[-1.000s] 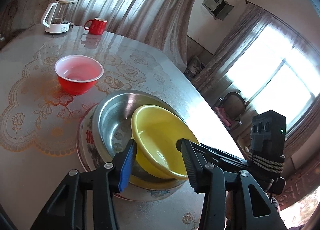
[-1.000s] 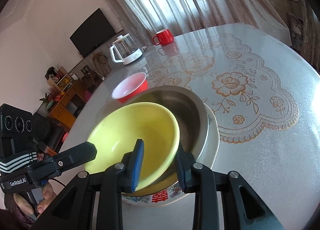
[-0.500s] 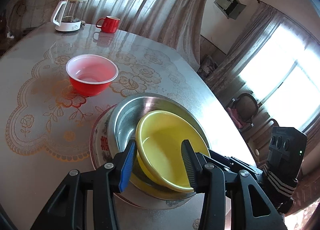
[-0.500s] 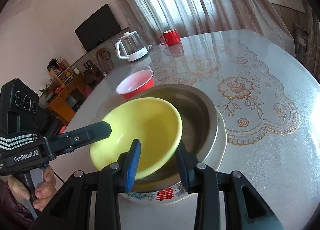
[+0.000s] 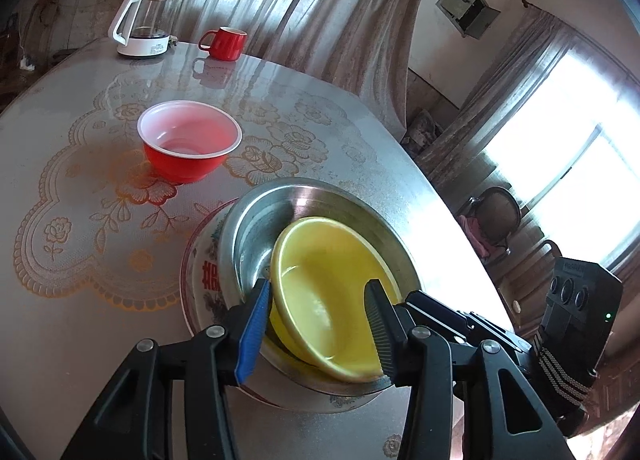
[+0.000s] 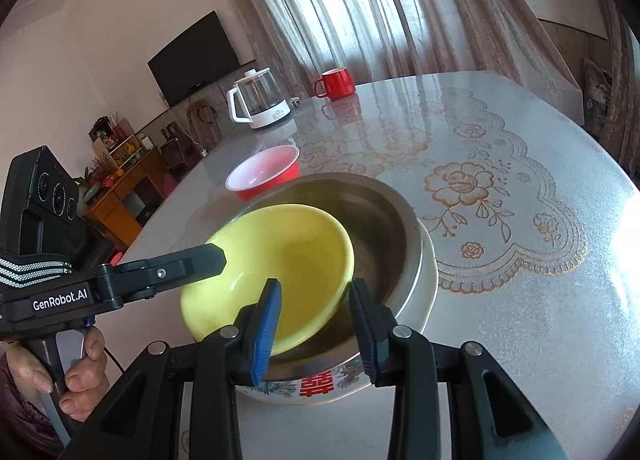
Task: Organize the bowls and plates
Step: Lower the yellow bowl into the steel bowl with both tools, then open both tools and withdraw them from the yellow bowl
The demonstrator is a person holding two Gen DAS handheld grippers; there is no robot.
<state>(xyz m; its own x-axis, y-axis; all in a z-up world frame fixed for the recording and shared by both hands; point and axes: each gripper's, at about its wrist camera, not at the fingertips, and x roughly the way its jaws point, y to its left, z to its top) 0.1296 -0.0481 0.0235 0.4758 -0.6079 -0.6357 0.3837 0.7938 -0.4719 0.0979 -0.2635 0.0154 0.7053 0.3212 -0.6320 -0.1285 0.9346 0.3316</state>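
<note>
The left hand-held gripper (image 6: 208,256) reads "GenRobot.AI"; the plate (image 6: 420,292) bears red characters.

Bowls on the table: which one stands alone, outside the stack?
The red bowl. It sits by itself on the tablecloth, while the yellow bowl nests in the steel bowl.

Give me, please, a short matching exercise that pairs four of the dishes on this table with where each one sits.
Things:
1. yellow bowl
2. steel bowl
3. red bowl
4. red mug

Places:
A. beside the glass kettle
B. alone on the lace pattern
C. on the patterned plate
D. tilted inside the steel bowl

Pairs: 1-D, 2-C, 3-B, 4-A
</note>
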